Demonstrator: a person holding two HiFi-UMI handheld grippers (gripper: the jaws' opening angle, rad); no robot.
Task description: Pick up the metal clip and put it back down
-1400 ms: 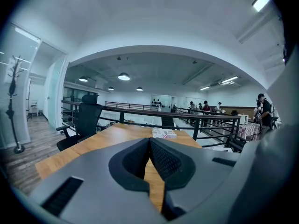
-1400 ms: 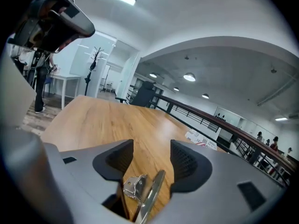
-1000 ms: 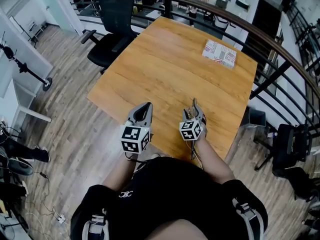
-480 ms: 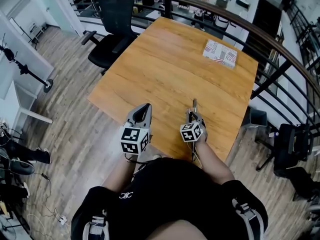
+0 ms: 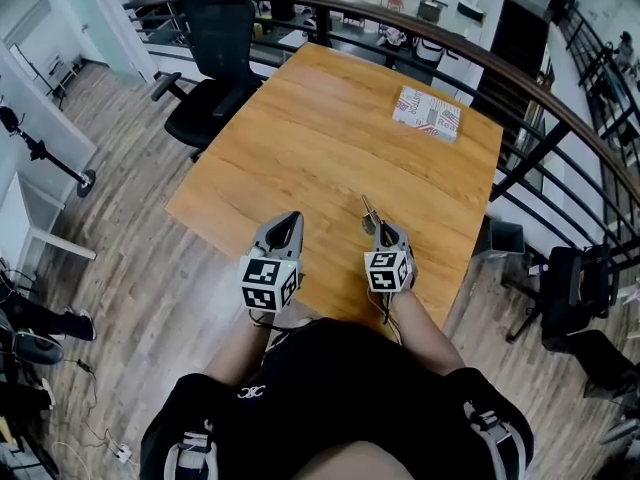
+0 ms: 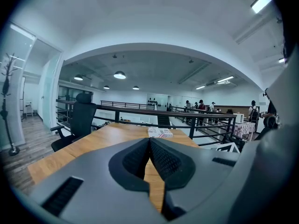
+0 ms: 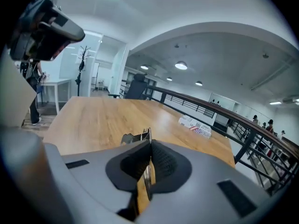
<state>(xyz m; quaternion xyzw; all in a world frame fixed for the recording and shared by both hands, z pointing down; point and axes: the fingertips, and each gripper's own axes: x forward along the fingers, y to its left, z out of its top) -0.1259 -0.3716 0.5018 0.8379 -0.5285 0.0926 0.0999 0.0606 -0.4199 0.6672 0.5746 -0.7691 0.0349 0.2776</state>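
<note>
A broad, light-brown wooden tabletop (image 5: pixel 330 138) is filling the middle of the head view, standing on pale plank flooring (image 5: pixel 120 238), with a dark curved metal railing (image 5: pixel 520 78) sweeping round its far and right sides. A black swivel office chair (image 5: pixel 215 38) is sitting at the tabletop's far left corner. The person in a black top (image 5: pixel 340 398) is standing at the near edge, holding both tools out over the wood. The left gripper (image 5: pixel 293 216) is hovering over the near edge with its ribbed pads lying together and nothing between them. The right gripper (image 5: pixel 378 223), just beside it, is pointing towards the far side; its jaws have just been closing and are now pinching the task's thing. A small white packet with red and blue print (image 5: pixel 428 114) is lying flat near the far right corner, well apart from both tools. The small shiny metal clip (image 7: pixel 136 136) is sitting clamped between the right gripper's pads, its folded steel end sticking out beyond the tips over the near part of the tabletop; whether it is touching the wood is not showing clearly.
</note>
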